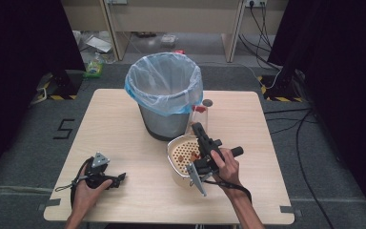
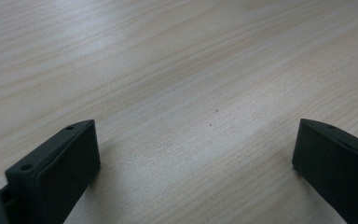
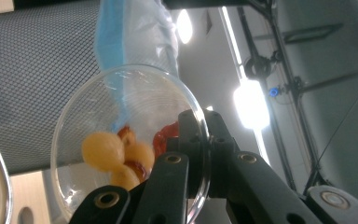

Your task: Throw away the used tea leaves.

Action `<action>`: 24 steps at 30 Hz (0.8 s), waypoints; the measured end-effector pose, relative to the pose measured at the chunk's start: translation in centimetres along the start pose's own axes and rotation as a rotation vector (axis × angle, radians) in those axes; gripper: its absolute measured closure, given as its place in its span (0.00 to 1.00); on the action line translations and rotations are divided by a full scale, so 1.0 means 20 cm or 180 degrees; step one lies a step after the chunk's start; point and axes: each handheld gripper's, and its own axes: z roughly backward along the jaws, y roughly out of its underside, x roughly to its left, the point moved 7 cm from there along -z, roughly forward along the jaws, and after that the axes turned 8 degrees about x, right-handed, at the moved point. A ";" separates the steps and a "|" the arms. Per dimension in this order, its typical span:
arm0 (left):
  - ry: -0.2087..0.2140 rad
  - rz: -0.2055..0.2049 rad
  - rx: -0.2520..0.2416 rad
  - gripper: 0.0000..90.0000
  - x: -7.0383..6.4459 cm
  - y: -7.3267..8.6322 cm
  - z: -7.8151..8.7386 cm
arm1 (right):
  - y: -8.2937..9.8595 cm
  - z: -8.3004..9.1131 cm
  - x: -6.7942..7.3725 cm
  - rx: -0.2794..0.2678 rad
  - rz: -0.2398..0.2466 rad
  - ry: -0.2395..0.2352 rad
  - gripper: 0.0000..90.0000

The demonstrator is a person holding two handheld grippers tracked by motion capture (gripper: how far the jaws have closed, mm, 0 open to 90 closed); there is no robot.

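Note:
My right gripper (image 1: pixel 198 130) is shut on the rim of a clear plastic cup (image 1: pixel 200 116), tipped on its side between the bin and a cream perforated bowl (image 1: pixel 175 145). In the right gripper view the jaws of this gripper (image 3: pixel 198 128) pinch the wall of the clear cup (image 3: pixel 121 98), which holds yellow balls (image 3: pixel 103 150) and red pieces. The bowl has brown and orange food in it. My left gripper (image 1: pixel 118 179) rests on the table at the front left, open. In the left gripper view my left gripper (image 2: pixel 196 140) has bare wood between its jaws.
A grey mesh bin (image 1: pixel 164 93) lined with a clear and blue bag stands at the table's middle back, close behind the cup; its wall (image 3: pixel 37 70) looms in the right gripper view. A small grey disc (image 1: pixel 208 102) lies right of the bin. The wooden table (image 1: pixel 119 129) has bare room on its left.

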 end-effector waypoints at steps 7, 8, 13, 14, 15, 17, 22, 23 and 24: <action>0.0000 0.0001 0.0000 0.00 0.00 0.00 0.00 | -0.03 0.01 0.04 -0.0044 0.0125 0.0004 0.98; 0.0005 0.0008 0.0004 0.00 0.00 0.00 0.00 | -0.03 0.01 0.03 -0.0039 0.0113 0.0026 0.98; 0.0005 0.0009 0.0004 0.00 0.00 0.00 0.00 | -0.01 0.01 0.02 -0.0013 0.0153 0.0049 0.98; 0.0003 0.0004 0.0004 0.00 0.00 0.00 0.00 | -0.01 0.01 0.02 0.0003 0.0121 0.0023 0.98; 0.0003 0.0004 0.0004 0.00 0.00 0.00 0.00 | 0.00 0.00 0.02 0.0032 0.0045 -0.0015 0.98; 0.0002 0.0004 0.0004 0.00 0.00 0.00 0.00 | 0.06 -0.02 -0.01 0.0195 -0.0364 -0.0207 0.98; 0.0002 0.0005 0.0004 0.00 0.00 0.00 0.00 | 0.14 -0.06 -0.04 0.0308 -0.1032 -0.0456 0.98; 0.0002 0.0006 0.0004 0.00 0.00 0.00 0.00 | 0.16 -0.07 -0.04 0.0350 -0.1180 -0.0520 0.98; 0.0004 0.0010 0.0004 0.00 0.00 0.00 0.00 | 0.19 -0.08 -0.05 0.0404 -0.1361 -0.0599 0.98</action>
